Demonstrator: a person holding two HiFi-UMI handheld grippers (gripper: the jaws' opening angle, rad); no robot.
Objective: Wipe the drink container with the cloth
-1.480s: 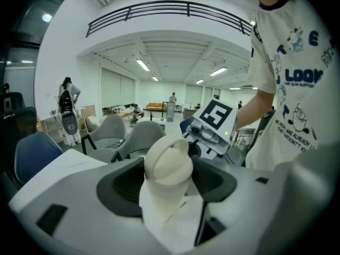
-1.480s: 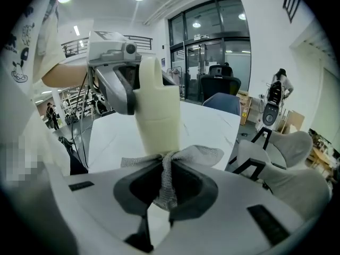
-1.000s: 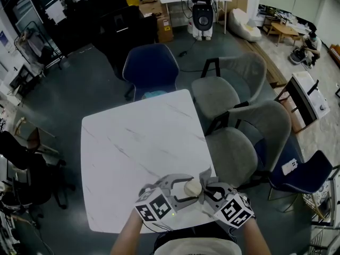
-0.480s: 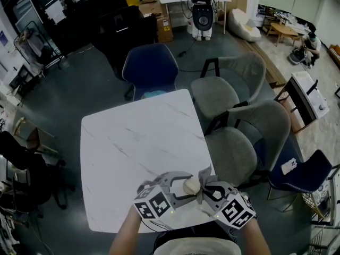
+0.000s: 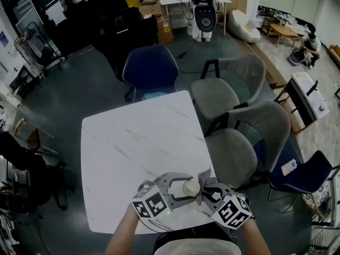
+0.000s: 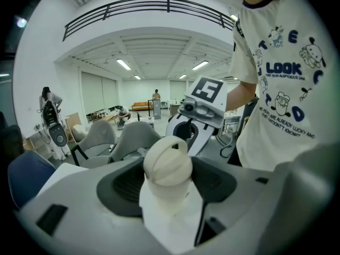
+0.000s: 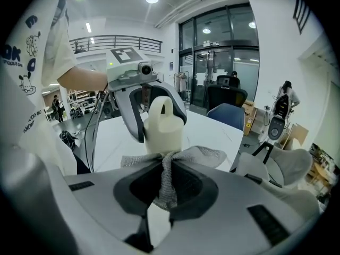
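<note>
A small cream drink container (image 5: pixel 190 186) with a domed cap is held above the near edge of the white marble table (image 5: pixel 133 142). My left gripper (image 5: pixel 183 191) is shut on the container (image 6: pixel 167 174), whose cap stands up between the jaws. My right gripper (image 5: pixel 204 192) is shut on a grey knitted cloth (image 5: pixel 203 178). The cloth (image 7: pixel 175 161) fans out from the jaws and presses against the container (image 7: pixel 163 125) just beyond them. Both grippers meet at the container, left one from the left, right one from the right.
Two grey chairs (image 5: pixel 228 89) stand along the table's right side and a blue chair (image 5: pixel 151 68) at its far end. A person's forearms (image 5: pixel 125 232) reach in from the bottom edge. Dark floor (image 5: pixel 69 89) surrounds the table.
Both grippers with the container and cloth have shifted slightly; the right gripper has turned a little against the container. The holds are unchanged.
</note>
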